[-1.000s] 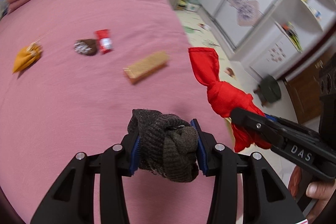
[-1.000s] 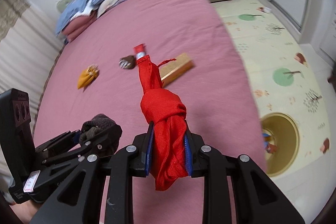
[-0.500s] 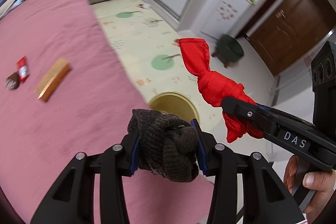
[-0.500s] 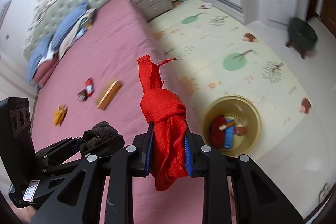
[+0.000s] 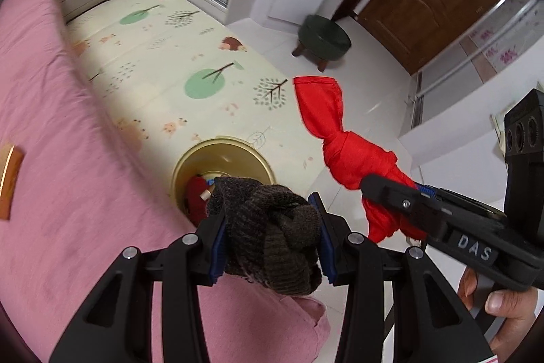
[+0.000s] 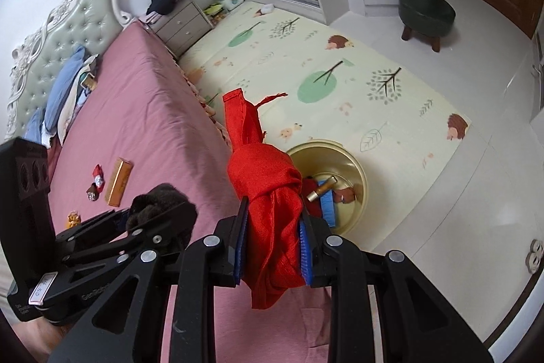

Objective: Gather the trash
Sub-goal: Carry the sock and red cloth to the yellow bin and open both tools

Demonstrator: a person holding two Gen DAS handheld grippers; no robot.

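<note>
- The knotted red cloth [image 6: 268, 189] is clamped between the blue pads of the right tool [image 6: 272, 247]; in the right wrist view it sits at lower centre, its long axis running up the frame, one loose end pointing to the upper centre and the other hanging below the pads.
- In the left wrist view the same red cloth [image 5: 343, 145] lies on a slant at right of centre, its free end pointing toward the upper left, its knot just beyond the tips of the right tool [image 5: 391, 193].
- The dark knitted bundle [image 5: 272, 227] is gripped by the left tool [image 5: 270, 237], pads pressing on both its sides; it is a rounded lump with no clear long axis, at lower centre of the left view.
- In the right wrist view the knitted bundle [image 6: 159, 206] and the left tool [image 6: 136, 220] show at lower left.
- A gold round bin [image 6: 353, 165] stands on the floor just beside the bed edge, directly beyond both tools; it holds a red item, a blue brush and a brass-coloured tube.
- On the pink bed [image 6: 142, 111] remain a tan box [image 6: 119, 181], small wrappers [image 6: 97, 179] and a yellow scrap [image 6: 73, 218], at left of the right view.
- A printed play mat [image 6: 323, 73] covers the floor; a green stool [image 6: 426, 12] stands at upper right.
- A hand [image 5: 499, 305] grips the right tool's handle at lower right of the left view.
</note>
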